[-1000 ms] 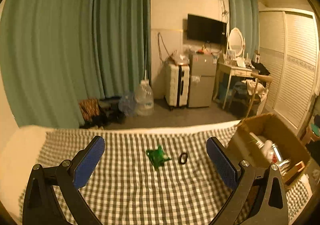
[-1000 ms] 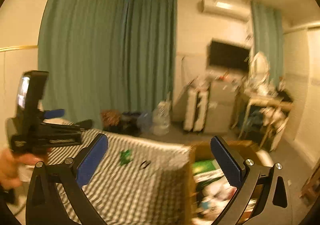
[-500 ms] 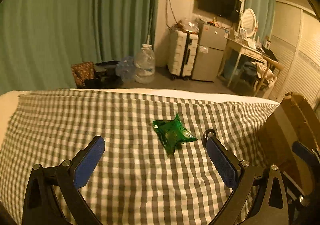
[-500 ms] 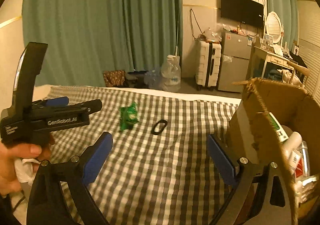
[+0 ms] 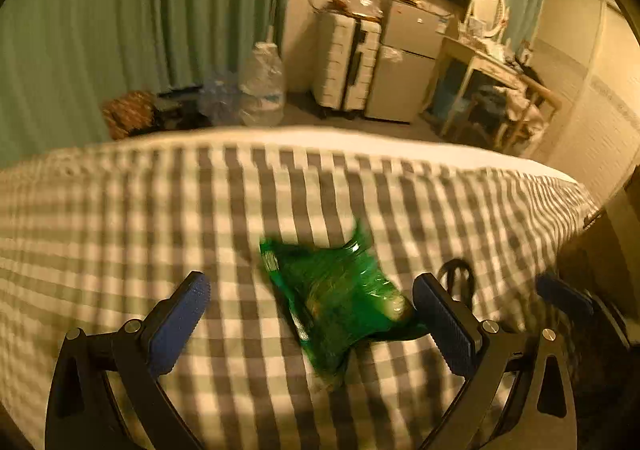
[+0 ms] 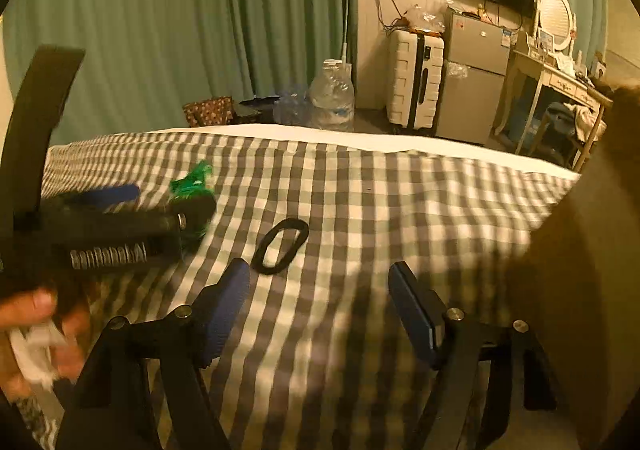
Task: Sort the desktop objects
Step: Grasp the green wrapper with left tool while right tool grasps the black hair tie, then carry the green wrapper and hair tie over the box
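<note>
Left wrist view: left tool low over the checked cloth, jaws standing wide, just begun to narrow; green crinkly packet lies flat on the cloth between the pads, nearer the right-hand pad and perhaps brushing it, well clear of the other. Not gripped yet. Picture smeared by motion, packet edges uncertain

Right wrist view: right tool tilted down at the cloth, jaws part-way and just been closing, nothing between them. Black hair band lies flat just ahead of the left-hand pad, outside the gap. Left tool body shows at the left edge, a hand on its grip. Brown cardboard box fills the right edge, its inside not visible here

Surface looks like a bed or table under the cloth; cannot say which

Step in hand, as judged: both tools on approach, each to its own object; packet for the left, band for the right. Neither pick made, so sorting of these two has not started

Next move, left: settle lower, centre the packet, close; the film is slippery and flat, so pinch the puffed middle

Next move, right: push forward and slightly left to straddle the band; it is thin and limp, so one pad must nearly scrape the cloth without snagging it
</note>
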The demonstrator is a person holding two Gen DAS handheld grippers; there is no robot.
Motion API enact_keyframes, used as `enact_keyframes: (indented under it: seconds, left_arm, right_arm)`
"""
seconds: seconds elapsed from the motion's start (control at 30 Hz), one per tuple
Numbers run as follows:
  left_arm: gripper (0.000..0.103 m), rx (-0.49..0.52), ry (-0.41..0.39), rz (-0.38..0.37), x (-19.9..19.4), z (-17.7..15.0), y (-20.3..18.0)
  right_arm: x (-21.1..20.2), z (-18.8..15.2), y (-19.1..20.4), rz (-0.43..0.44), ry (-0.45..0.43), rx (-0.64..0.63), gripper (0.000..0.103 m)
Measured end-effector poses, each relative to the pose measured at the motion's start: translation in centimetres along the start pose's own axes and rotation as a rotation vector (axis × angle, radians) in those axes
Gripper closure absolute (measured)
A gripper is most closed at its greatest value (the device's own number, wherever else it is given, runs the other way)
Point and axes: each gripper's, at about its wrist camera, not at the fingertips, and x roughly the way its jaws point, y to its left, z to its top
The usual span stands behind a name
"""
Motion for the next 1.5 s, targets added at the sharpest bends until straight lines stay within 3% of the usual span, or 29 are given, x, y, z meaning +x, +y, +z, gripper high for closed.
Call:
enact_keyframes:
  seconds: [0.03, 0.07, 0.13, 0.2, 0.27, 0.33, 0.43, 0.57, 0.67, 0.93, 1.17, 1.5]
  left_arm:
    - [0.018, -0.017, 0.008, 0.023, 0.6, -0.4, 0.6]
    - [0.021, -0.017, -0.003, 0.045, 0.5, -0.4, 0.7]
    - [0.050, 0.003, -0.018, 0.063, 0.0, -0.1, 0.7]
    - [0.051, -0.003, -0.018, 0.055, -0.1, -0.1, 1.0]
    - [0.055, -0.001, -0.024, 0.059, -0.3, -0.3, 1.1]
    - [0.060, -0.003, -0.025, 0.054, -0.7, -0.5, 1.4]
    - [0.061, -0.003, -0.024, 0.050, -1.3, -0.3, 1.1]
    - [0.061, 0.006, -0.034, 0.060, -3.0, -0.2, 0.9]
    - [0.061, 0.007, -0.028, 0.047, -4.1, -0.8, 0.5]
    - [0.061, -0.003, -0.067, 0.065, -11.0, -1.8, 0.3]
    - [0.061, 0.086, -0.196, 0.068, -19.6, -2.1, -2.2]
    - [0.061, 0.146, -0.319, -0.020, -29.4, -3.1, -7.0]
  right_arm:
    - [0.7, -0.1, 0.2, -0.002, 0.006, -0.005, 0.032]
    - [1.2, -0.1, 0.5, -0.016, 0.007, -0.020, 0.033]
    - [2.1, 0.0, 1.2, -0.023, 0.017, -0.048, 0.035]
    - [2.6, 0.3, 1.8, -0.035, 0.023, -0.068, 0.035]
    - [3.0, 0.7, 2.6, -0.039, 0.030, -0.092, 0.043]
    - [3.4, 0.6, 3.2, -0.049, 0.039, -0.117, 0.070]
    - [2.9, 0.2, 3.8, -0.038, 0.040, -0.124, 0.097]
    - [1.5, -0.4, 3.0, 0.023, 0.050, -0.042, 0.097]
    - [0.1, -0.6, 2.9, 0.020, 0.051, -0.024, 0.097]
    - [-7.1, -0.8, 3.2, 0.038, -0.048, -0.009, 0.097]
    - [-15.2, -0.5, 4.6, 0.034, -0.150, -0.042, 0.097]
    - [-27.2, 0.9, 3.6, 0.011, -0.292, -0.005, 0.097]
